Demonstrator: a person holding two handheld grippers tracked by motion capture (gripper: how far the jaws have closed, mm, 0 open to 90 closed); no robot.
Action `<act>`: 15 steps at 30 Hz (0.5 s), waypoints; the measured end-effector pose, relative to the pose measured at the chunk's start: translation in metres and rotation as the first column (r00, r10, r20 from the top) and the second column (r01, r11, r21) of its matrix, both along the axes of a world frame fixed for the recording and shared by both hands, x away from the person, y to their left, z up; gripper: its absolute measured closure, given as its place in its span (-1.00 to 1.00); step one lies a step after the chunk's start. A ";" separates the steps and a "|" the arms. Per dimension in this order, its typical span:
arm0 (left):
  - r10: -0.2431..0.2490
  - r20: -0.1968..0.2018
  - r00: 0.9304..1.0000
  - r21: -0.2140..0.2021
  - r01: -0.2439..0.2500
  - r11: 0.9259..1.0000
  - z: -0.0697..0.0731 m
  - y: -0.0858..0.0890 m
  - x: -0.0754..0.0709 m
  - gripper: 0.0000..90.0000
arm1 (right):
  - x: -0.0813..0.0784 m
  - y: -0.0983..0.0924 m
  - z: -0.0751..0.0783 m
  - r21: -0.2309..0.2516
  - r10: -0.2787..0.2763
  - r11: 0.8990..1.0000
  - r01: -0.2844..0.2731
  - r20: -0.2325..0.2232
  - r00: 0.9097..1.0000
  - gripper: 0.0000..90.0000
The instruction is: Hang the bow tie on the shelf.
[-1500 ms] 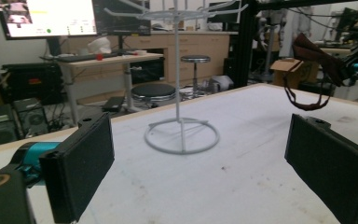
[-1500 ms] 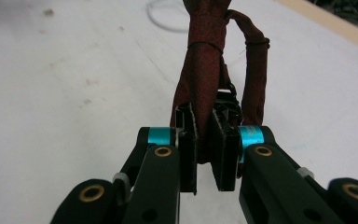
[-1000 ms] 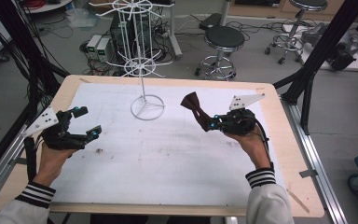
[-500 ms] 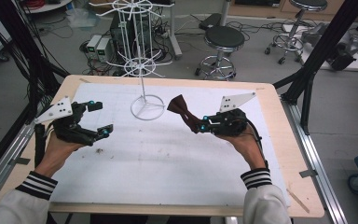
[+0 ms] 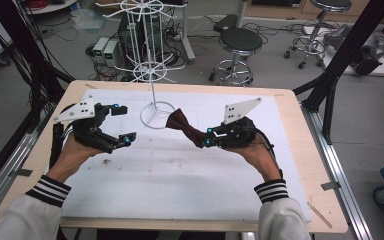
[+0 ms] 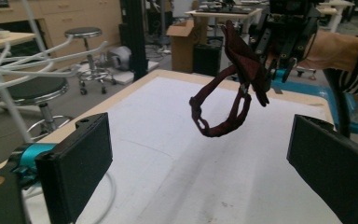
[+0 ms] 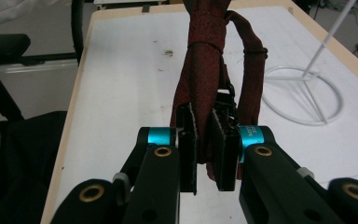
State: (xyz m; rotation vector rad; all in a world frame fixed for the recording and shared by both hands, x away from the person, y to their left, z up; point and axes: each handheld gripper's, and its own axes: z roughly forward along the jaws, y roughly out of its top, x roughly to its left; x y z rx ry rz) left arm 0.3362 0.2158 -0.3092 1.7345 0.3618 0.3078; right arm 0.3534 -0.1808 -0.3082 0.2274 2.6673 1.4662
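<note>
— Where was the bow tie at that moment?

— You had it pinched in your right gripper, jaws closed narrow on the cloth, lifted off the white mat. It hung just beside the ring base of the wire rack.

— What had changed from a second before?

— You had carried the bow tie leftward, nearer the rack base and the table's middle. Your left gripper had also moved in and forward from the left edge, jaws wide apart, holding nothing.

— Did the gripper views add anything?

— Your left gripper view showed the strap dangling in a loop under the bow, which the high view hid. Your right gripper view showed the pads clamping the dark red fabric, with a small dark stain on the mat beyond.
</note>
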 end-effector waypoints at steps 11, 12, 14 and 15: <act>-0.109 -0.044 0.993 0.024 0.110 0.994 0.005 -0.033 0.005 -0.84 | -0.001 0.016 0.001 -0.017 0.056 0.998 -0.056 0.019 0.998 0.85; -0.120 -0.046 0.992 0.029 0.122 0.992 0.005 -0.036 0.006 -0.83 | -0.002 0.018 0.001 -0.021 0.061 0.998 -0.060 0.018 0.998 0.85; -0.131 -0.059 0.990 0.034 0.133 0.991 0.003 -0.040 0.007 -0.83 | -0.002 0.022 0.001 -0.023 0.075 0.997 -0.074 0.023 0.997 0.85; -0.133 -0.062 0.989 0.035 0.136 0.990 0.003 -0.042 0.008 -0.82 | -0.001 0.025 0.001 -0.033 0.083 0.996 -0.082 0.025 0.996 0.85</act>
